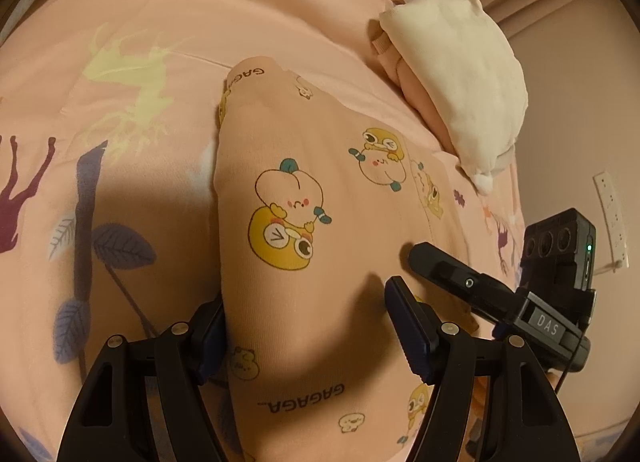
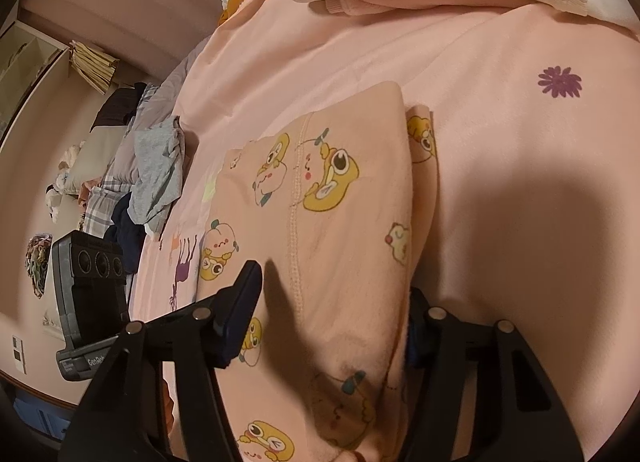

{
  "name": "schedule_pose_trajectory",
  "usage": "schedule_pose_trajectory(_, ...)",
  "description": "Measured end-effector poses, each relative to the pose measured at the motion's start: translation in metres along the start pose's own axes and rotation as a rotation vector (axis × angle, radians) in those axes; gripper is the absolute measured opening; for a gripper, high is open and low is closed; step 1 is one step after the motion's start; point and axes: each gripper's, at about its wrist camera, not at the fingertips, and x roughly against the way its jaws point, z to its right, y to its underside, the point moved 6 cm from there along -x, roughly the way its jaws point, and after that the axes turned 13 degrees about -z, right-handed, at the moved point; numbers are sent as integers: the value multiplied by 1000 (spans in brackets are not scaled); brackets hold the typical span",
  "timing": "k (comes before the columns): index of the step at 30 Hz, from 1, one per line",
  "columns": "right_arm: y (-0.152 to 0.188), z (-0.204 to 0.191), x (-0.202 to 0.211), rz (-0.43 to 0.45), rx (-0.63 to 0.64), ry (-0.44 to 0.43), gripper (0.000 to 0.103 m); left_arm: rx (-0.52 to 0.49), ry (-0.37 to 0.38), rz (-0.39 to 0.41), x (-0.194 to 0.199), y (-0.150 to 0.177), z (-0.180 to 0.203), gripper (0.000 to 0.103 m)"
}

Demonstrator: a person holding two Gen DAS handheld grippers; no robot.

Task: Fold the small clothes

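Left gripper (image 1: 308, 332): you are holding it released, its jaws straddling the near end of the pink printed garment (image 1: 304, 166). One finger is tucking against the folded left edge while the other is resting over the cloth, likely so that a closing pinch would gather the whole width at once.

Right gripper (image 2: 330, 326): you are keeping this one unclenched too, with the same garment between its jaws. The far finger is sitting behind the right-hand edge and the near finger (image 2: 240, 318) is standing clear of the fabric, so no pad is pressing yet. Both claws are working side by side at one end, probably to lift it evenly for the next fold.

The garment itself is lying lengthwise on the pink bedsheet (image 1: 132, 14), already doubled into a long strip. Beyond it, a cream folded stack (image 1: 460, 74) is waiting near the bed's edge, apparently finished pieces. A loose grey heap (image 2: 156, 174) is lying well apart.
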Motion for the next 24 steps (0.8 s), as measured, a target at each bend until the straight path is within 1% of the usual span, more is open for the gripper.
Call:
schedule_pose_trajectory(3,-1,1,-1,3,0,1,57,15,15,0,0,-3,-1,70)
schedule_pose_trajectory(7,-1,2,0,5,1,1,55,16,14,1,0,-4,-1,70)
schedule_pose_trajectory(17,-2,4,0,9,5,11,52,-4,-13,2,-2,-4,2,70)
schedule_pose_trajectory(20,-1,5,0,13,5,22,49,-20,-38,3,-3,-3,3,70)
schedule_pose_trajectory(22,-1,6,0,16,5,36,44,-32,-65,5,-3,-2,4,65)
schedule_pose_trajectory(24,-1,5,0,20,14,53,42,-38,-83,6,-2,-1,3,62)
